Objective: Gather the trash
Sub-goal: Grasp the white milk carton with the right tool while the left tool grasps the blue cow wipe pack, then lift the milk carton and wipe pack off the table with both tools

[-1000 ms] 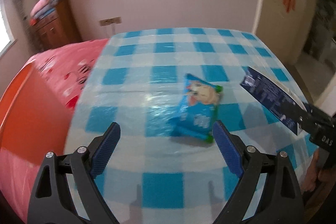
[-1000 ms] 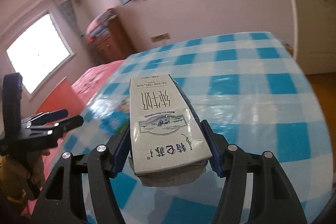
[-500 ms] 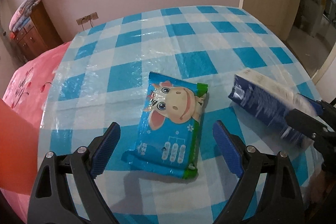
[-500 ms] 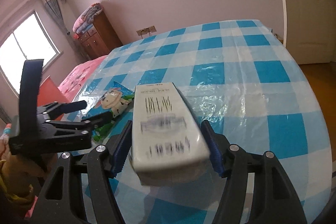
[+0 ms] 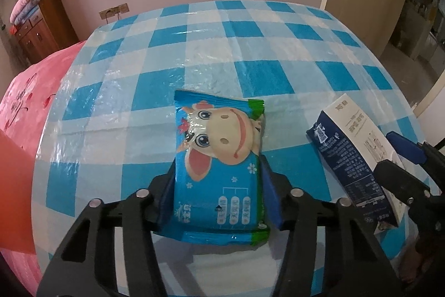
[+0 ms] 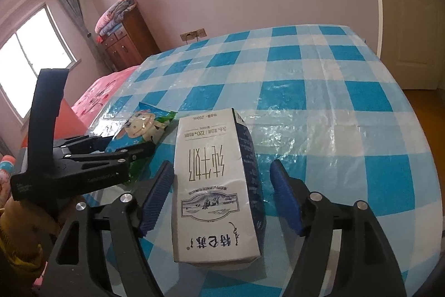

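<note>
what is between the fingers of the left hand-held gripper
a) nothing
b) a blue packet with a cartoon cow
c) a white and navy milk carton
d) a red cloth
b: in the left wrist view the left hand-held gripper has both blue fingers against the sides of the cow packet, its jaws closing, while the milk carton lies off to the right on the checked table.

The surface [image 5: 278, 52] wears a blue-and-white checked cloth under a clear, crinkled plastic sheet that catches the light. Two things lie flat on it near the front edge: a blue wet-wipes pack [image 5: 219, 157] printed with a cartoon cow, and just to its right a white and dark blue milk carton [image 6: 217, 185] on its side. The two sit near each other without touching; the cloth beyond them is bare
</note>
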The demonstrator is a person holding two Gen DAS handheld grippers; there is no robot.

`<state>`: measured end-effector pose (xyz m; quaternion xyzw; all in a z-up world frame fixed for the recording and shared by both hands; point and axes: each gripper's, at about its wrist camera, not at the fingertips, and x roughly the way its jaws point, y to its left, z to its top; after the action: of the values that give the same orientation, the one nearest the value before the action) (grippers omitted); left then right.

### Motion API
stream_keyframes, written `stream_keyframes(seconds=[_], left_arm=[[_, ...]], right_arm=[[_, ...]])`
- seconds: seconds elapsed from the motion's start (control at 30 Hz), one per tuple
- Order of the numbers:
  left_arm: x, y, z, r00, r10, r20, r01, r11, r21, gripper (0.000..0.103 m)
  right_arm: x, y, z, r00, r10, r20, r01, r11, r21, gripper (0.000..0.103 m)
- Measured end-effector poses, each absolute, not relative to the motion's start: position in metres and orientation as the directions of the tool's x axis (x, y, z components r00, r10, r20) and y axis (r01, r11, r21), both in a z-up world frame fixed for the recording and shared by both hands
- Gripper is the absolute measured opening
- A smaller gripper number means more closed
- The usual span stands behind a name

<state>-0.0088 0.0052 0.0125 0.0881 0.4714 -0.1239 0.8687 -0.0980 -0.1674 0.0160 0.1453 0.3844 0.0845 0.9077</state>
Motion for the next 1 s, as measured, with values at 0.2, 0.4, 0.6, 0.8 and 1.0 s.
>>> stream_keyframes(seconds=[0.2, 0.4, 0.6, 0.8, 1.0], left_arm=[[-0.012, 0.010, 0.014, 0.528, -0.155, -0.835, 0.286, 0.958, 0.004, 0.046], [-0.016, 0.021, 0.016, 0.526, -0.184, -0.831, 0.279, 0.959, -0.036, 0.044], [-0.024, 0.034, 0.018, 0.533, -0.204, -0.821, 0.278, 0.959, -0.058, 0.042], [-0.032, 0.045, 0.022, 0.543, -0.227, -0.809, 0.280, 0.957, -0.080, 0.042], [-0.040, 0.056, 0.025, 0.553, -0.233, -0.800, 0.284, 0.955, -0.082, 0.042]], right_arm=[[-0.098, -0.161, 0.019, 0.701, 0.215, -0.680, -0.034, 0.963, 0.269, 0.075], [-0.095, -0.163, 0.019, 0.713, 0.153, -0.685, 0.013, 0.973, 0.231, 0.083], [-0.093, -0.159, 0.019, 0.714, 0.100, -0.693, 0.041, 0.982, 0.185, 0.089], [-0.091, -0.153, 0.020, 0.713, 0.075, -0.697, 0.043, 0.988, 0.151, 0.093], [-0.089, -0.144, 0.020, 0.708, 0.099, -0.700, -0.007, 0.991, 0.133, 0.093]])
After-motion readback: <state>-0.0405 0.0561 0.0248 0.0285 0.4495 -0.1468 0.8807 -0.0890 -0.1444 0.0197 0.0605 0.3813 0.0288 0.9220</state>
